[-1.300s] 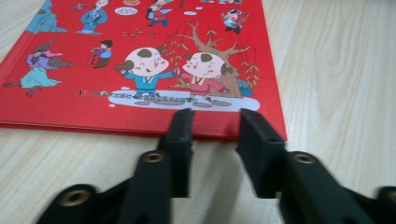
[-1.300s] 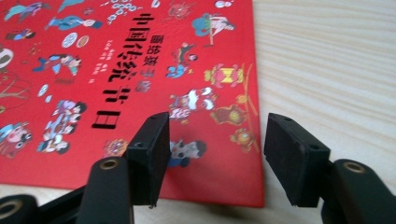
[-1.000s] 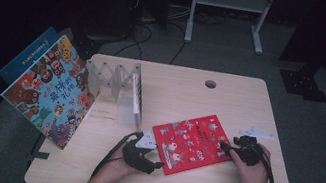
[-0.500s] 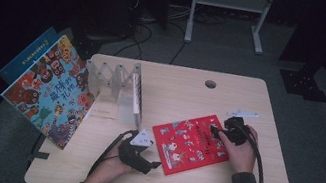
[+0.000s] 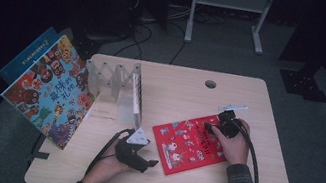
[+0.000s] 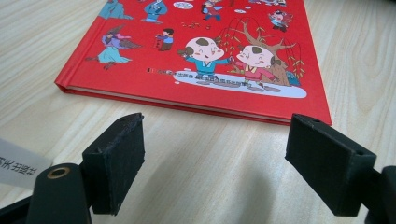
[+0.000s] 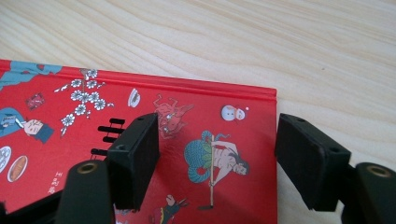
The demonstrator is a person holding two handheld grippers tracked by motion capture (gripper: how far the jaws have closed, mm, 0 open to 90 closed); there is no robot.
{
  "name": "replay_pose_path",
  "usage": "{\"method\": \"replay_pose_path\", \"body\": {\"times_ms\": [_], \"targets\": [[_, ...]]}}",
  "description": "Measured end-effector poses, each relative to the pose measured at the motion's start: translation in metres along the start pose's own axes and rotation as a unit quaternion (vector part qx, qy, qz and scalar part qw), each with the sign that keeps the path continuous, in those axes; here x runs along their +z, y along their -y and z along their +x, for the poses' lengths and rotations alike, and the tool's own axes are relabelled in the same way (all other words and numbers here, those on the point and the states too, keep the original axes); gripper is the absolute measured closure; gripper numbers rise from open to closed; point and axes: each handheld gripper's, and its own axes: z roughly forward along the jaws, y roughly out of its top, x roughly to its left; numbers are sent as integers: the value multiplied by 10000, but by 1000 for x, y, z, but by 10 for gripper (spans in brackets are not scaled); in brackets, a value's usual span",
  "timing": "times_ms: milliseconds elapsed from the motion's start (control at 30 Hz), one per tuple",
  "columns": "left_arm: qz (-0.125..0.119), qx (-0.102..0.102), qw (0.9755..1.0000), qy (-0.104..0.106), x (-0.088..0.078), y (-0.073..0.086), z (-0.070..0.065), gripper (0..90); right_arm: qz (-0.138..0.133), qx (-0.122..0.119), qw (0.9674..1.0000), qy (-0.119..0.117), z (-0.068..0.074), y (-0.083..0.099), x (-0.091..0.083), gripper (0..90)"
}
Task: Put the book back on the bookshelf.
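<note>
**Red picture book flat on the table, both grippers wide and holding nothing**

We see the red hardcover picture book (image 5: pixel 191 142) lying flat on the tabletop (image 5: pixel 186 90), toward its right half and nearer the front edge, turned at an angle. We judge it stiff and fairly light, with a glossy cover that could slip under the pads; lying flat, it offers little but its edges, so we would pinch it across a free edge or corner, where a jaw can get underneath.

Our left gripper (image 5: pixel 154 162) rests on the table just off the book's near-left corner, jaws wide, the book's edge just ahead of them. Our right gripper (image 5: pixel 206 126) hovers over the book's far-right corner, jaws wide with nothing between the pads, though we cannot quite tell whether it touches the cover.

Compared with a second ago, the right gripper has moved up along the book's right edge toward the far corner. Both sets of jaws have just been opening. The book looks unmoved.
</note>
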Motion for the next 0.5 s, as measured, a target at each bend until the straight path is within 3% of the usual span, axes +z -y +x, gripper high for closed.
{"method": "replay_pose_path", "body": {"times_ms": [67, 233, 500], "targets": [[-7, -5, 10000, 3, -1, 0, 0, 189, 10, -54, 10000, 29, -1, 0, 2, 263], [1, -1, 10000, -2, -1, 1, 1, 190, 30, 202, 9994, -295, -9, 1, 6, 260], [0, -11, 10000, -46, -4, 2, 2, 189, -1, 125, 9987, -496, -12, 4, 6, 257]]}}
